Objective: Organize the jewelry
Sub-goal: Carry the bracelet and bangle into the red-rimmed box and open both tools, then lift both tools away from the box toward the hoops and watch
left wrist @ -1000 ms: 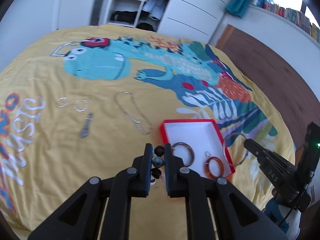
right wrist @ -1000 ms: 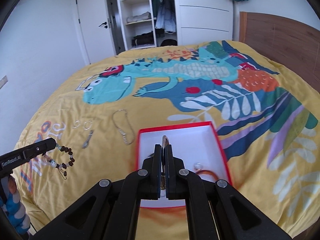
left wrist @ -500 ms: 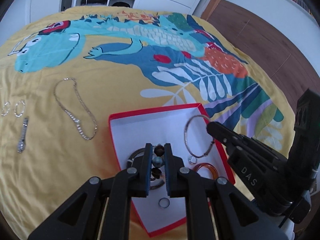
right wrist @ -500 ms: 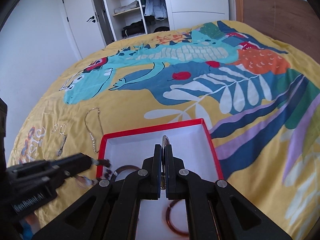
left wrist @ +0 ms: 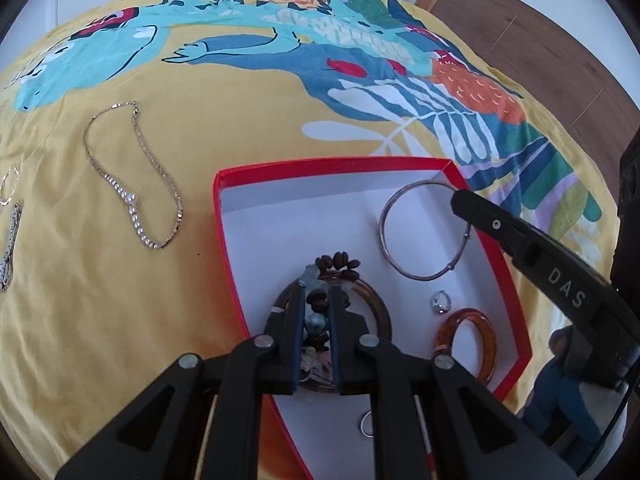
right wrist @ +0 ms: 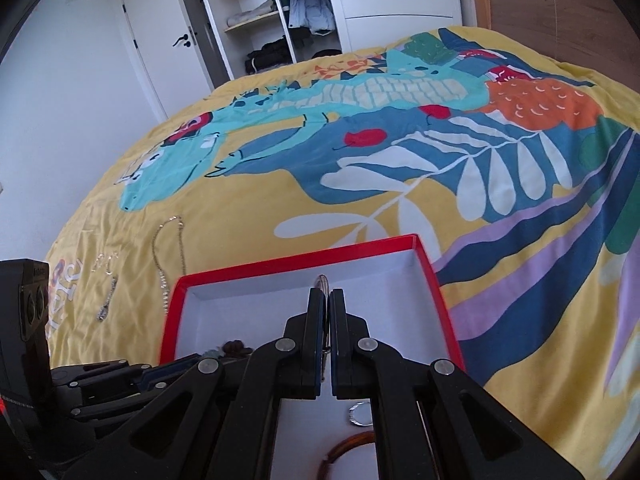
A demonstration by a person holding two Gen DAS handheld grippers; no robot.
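Observation:
A red box with a white inside (left wrist: 280,170) (right wrist: 304,262) lies on the yellow bedspread. My left gripper (left wrist: 316,294) is shut on a dark beaded bracelet (left wrist: 336,264) and holds it low inside the box, its beads resting over a brown bangle (left wrist: 378,306). My right gripper (right wrist: 327,294) is shut on a thin silver bangle (left wrist: 400,200) (right wrist: 321,280) and holds it over the box's far right corner. An amber bangle (left wrist: 480,320), a silver ring (left wrist: 440,302) and a small ring (left wrist: 365,426) lie in the box.
On the bedspread left of the box lie a silver chain necklace (left wrist: 132,200) (right wrist: 166,264), a watch-like bracelet (left wrist: 10,248) (right wrist: 108,300) and hoop earrings (left wrist: 8,184). A wooden headboard (left wrist: 520,40) is at the right, a wardrobe (right wrist: 280,12) beyond the bed.
My left gripper has carried the beaded bracelet from left of the box to down inside it. My right gripper has brought the silver bangle over the box's far right corner.

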